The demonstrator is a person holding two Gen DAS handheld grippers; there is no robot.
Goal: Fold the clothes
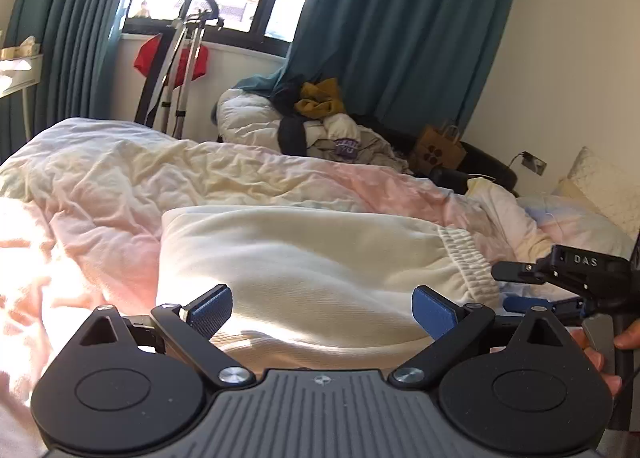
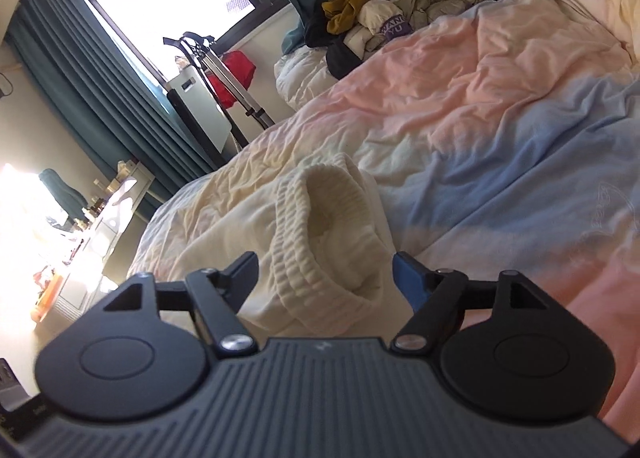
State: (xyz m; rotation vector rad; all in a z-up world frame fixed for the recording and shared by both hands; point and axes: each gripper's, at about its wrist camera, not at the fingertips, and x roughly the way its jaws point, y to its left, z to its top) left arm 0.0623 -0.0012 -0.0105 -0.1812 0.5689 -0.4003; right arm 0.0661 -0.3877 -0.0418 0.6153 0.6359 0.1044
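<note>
A cream garment with an elastic waistband lies folded on the bed's pastel duvet. My left gripper hovers over its near edge, open wide, with the cloth below the blue pads and not pinched. At the right of that view my right gripper reaches toward the waistband end, held by a hand. In the right wrist view the right gripper is open, its jaws on either side of the ribbed waistband without pressing on it.
A heap of unfolded clothes lies at the far side of the bed, with a brown paper bag beside it. A metal stand with a red garment is by the window. A pillow sits at the right. A cluttered shelf stands left.
</note>
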